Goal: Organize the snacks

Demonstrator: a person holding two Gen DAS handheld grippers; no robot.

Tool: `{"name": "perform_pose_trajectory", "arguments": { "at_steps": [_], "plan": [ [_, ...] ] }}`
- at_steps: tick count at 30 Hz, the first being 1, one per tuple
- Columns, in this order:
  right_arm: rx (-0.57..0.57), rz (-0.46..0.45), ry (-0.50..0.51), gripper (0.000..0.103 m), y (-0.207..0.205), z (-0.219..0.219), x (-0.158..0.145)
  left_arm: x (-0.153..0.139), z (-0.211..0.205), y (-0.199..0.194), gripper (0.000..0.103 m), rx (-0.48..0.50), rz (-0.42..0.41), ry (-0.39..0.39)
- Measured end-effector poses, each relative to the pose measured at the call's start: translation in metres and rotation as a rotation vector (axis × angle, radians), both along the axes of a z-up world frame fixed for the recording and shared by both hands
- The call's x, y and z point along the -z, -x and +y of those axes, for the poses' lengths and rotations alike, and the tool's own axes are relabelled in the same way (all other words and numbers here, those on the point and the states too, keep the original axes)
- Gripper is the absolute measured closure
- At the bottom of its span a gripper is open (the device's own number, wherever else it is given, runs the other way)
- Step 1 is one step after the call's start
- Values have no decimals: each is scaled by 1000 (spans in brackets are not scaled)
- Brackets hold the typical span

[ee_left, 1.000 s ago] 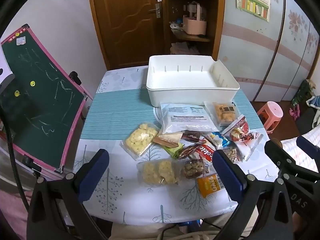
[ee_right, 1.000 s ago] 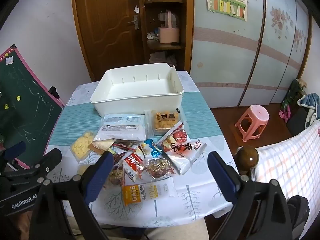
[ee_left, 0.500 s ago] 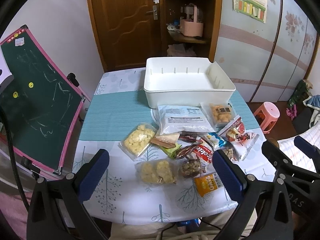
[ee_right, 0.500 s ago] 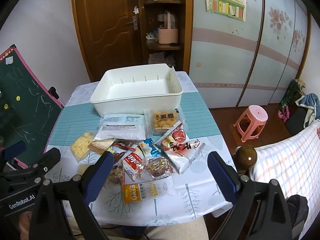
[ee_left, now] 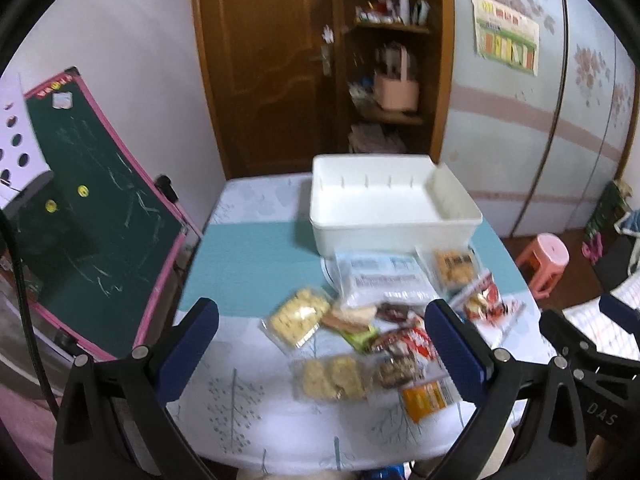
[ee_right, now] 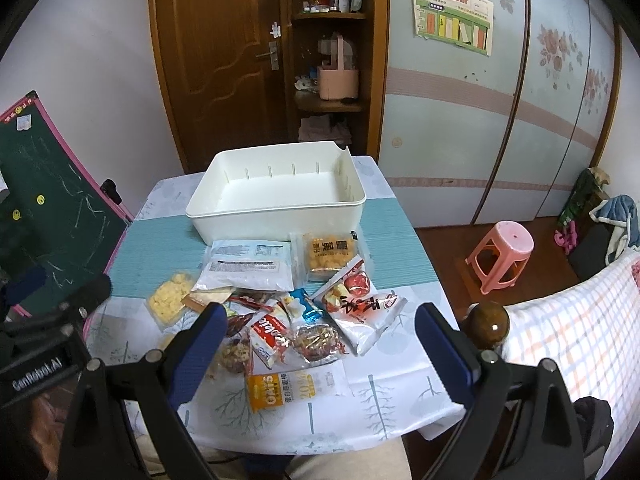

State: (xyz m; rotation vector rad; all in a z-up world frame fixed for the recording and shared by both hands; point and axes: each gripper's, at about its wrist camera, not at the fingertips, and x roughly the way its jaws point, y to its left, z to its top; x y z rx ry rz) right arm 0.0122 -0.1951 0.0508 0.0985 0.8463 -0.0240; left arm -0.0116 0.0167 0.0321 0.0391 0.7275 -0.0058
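White plastic, a rectangular storage bin [ee_right: 276,196] stands empty at the far middle of the table [ee_right: 400,240], on a teal runner [ee_right: 160,244] laid across a tree-print cloth. Just in front of it I see the snacks spread in a loose heap: a large pale pouch [ee_right: 248,266] touching the bin's near wall, a clear pack of golden puffs [ee_right: 328,256] beside it to the right, and a red-and-white bag [ee_right: 364,306] nearer me on the right. A tray of yellow biscuits [ee_right: 170,300] lies at the heap's left edge. Closest to me sit an orange OATS packet [ee_right: 288,390], a red-lettered wrapper [ee_right: 270,332] and a clear bag of mixed nuts [ee_right: 318,340].

My right gripper [ee_right: 320,340] hovers above the near edge of the heap, its blue-padded tongs spread wide and holding nothing. My left gripper [ee_left: 320,344] hangs likewise over the near left of the table, tongs wide and empty; its view is blurred, so labels there cannot be read. In that view a clear pack of round cookies [ee_left: 332,376] lies between the pads.

A green chalkboard [ee_right: 48,208] with a pink frame leans left of the table, a pink stool [ee_right: 504,252] stands on the floor to the right, and a wooden door [ee_right: 224,60] closes the room behind.
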Motion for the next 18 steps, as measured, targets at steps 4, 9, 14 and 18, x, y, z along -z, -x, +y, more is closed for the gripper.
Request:
{"name": "perform_pose_trajectory", "arguments": {
  "at_steps": [4, 9, 14, 18],
  "plan": [
    [-4, -2, 9, 7, -1, 1, -5, -6, 11, -3, 0, 25, 39, 63],
    [-8, -20, 27, 7, 1, 1, -12, -7, 13, -6, 0, 42, 90, 59],
    [-26, -8, 11, 7, -2, -1, -17, -7, 10, -3, 0, 78, 113, 36],
    [-34, -12, 32, 7, -3, 1, -19, -10, 5, -1, 0, 91, 91, 13]
  ]
}}
